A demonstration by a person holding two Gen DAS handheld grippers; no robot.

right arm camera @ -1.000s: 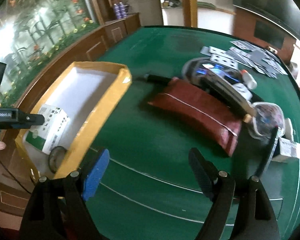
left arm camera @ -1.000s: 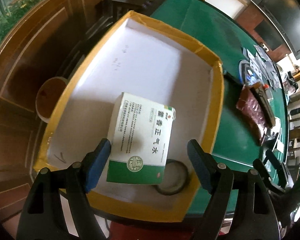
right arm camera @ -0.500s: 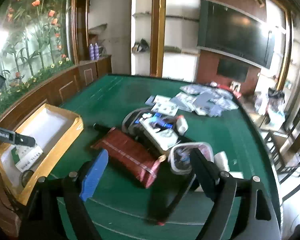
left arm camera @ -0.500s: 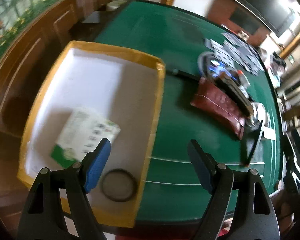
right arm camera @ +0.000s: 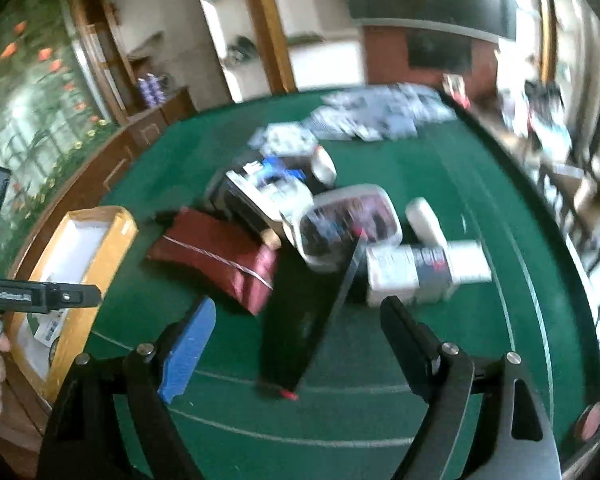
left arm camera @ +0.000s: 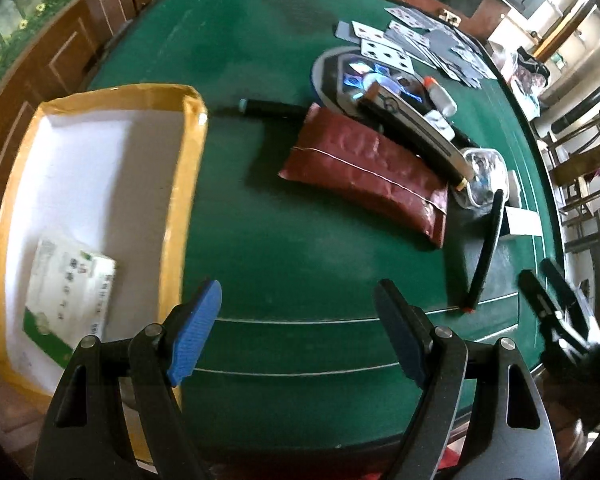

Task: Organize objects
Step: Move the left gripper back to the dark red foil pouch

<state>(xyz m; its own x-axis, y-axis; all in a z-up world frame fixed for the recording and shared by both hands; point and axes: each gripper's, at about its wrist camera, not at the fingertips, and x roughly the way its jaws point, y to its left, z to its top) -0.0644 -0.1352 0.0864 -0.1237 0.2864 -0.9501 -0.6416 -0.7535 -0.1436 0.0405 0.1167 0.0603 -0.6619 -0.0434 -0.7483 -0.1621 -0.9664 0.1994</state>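
As the left wrist camera looked out along its own fingers, the left gripper (left arm camera: 298,320) hung above the near edge of the green desk (left arm camera: 260,60) with its fingers spread wide and nothing between them. The yellow-rimmed tray (left arm camera: 180,200) lay to the left of those fingers, a green-and-white medicine box (left arm camera: 70,294) already lying in its near end. Ahead and to the right sat the unsorted heap: a dark red pouch (left arm camera: 364,172), its long axis running from upper left to lower right, with a curved grey gadget (left arm camera: 380,80), a clear plastic case (left arm camera: 482,174) and scattered playing cards (left arm camera: 412,40) behind it. A slim black stick with a red tip (left arm camera: 484,252) lay further right, pointing toward the viewer. In the right wrist view, which was badly blurred, the right gripper (right arm camera: 296,336) also held its fingers well apart and empty, and the black stick (right arm camera: 320,312) ran almost straight away from the gap between them, red tip nearest, its far end at the clear case (right arm camera: 348,224). The pouch (right arm camera: 216,260) lay just left of it, a white-and-dark box (right arm camera: 424,272) just right. By this picture the right gripper seemed the nearer one to the stick, and the box and case crowded its far end.
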